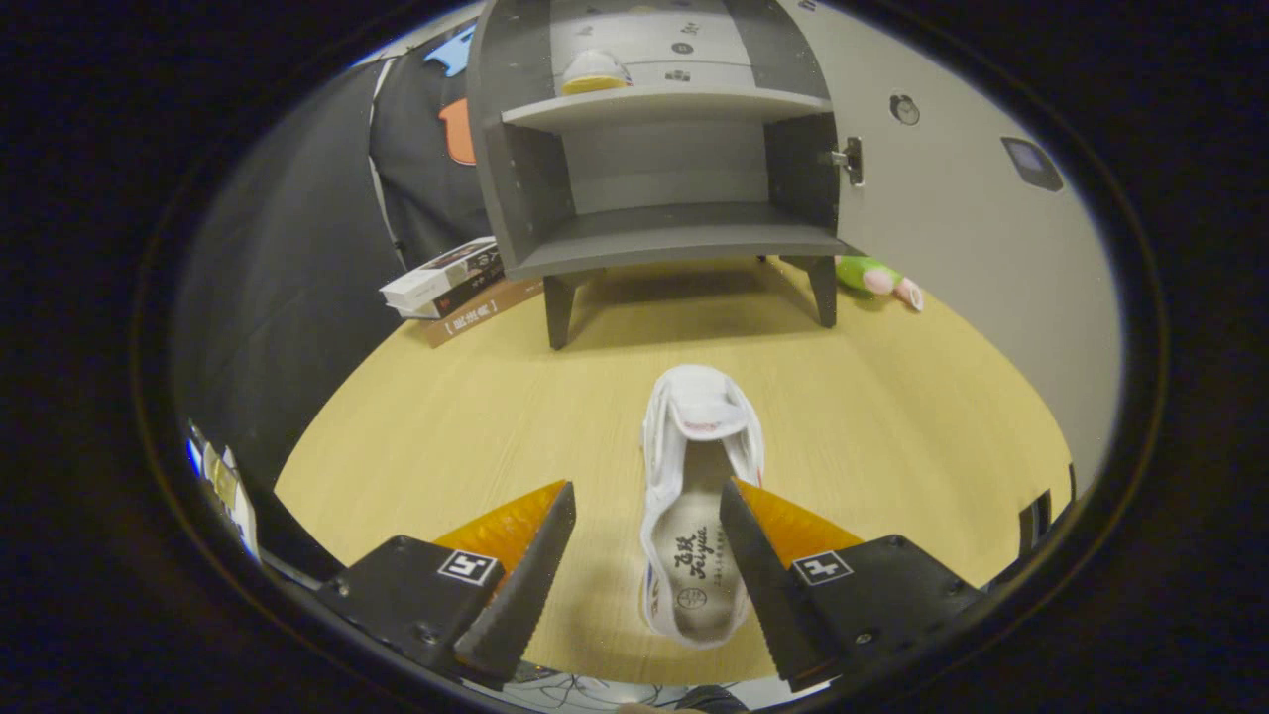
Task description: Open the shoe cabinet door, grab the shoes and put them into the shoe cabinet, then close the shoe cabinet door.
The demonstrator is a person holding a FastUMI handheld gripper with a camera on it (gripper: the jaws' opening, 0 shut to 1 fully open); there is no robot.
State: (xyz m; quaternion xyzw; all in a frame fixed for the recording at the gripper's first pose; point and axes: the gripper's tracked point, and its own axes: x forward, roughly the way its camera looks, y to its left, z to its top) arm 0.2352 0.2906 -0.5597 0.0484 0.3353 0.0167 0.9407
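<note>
One small white shoe with a wide strap across its top [696, 496] lies on the light wooden table [446, 426]. Its toe points to 12 o'clock, toward the cabinet, and its heel is close to the gripper [646, 496]. You can see down into the shoe, where the pale inside sole has dark print on it. There are little red and blue marks on its side.

The gripper's two fingers are spread wide apart and hold nothing. The back half of the shoe sits between them. The finger at 3 o'clock of the shoe covers a bit of the shoe's edge, so I cannot tell if it touches. The other finger is apart from the shoe.

Well beyond the shoe, at 12 o'clock, stands the grey shoe cabinet with two shelves and short legs [664, 159]. Its pale grey door [952, 228] is swung open to the 3 o'clock side. On the upper shelf sits a small white and yellow thing [593, 72]; it is too small to make out. The cabinet's top is cut off.

At 9 o'clock of the cabinet lies a stack of books [456, 288]. At 3 o'clock of its legs, a green and pink soft toy [877, 278] peeks out, partly hidden behind a leg.
</note>
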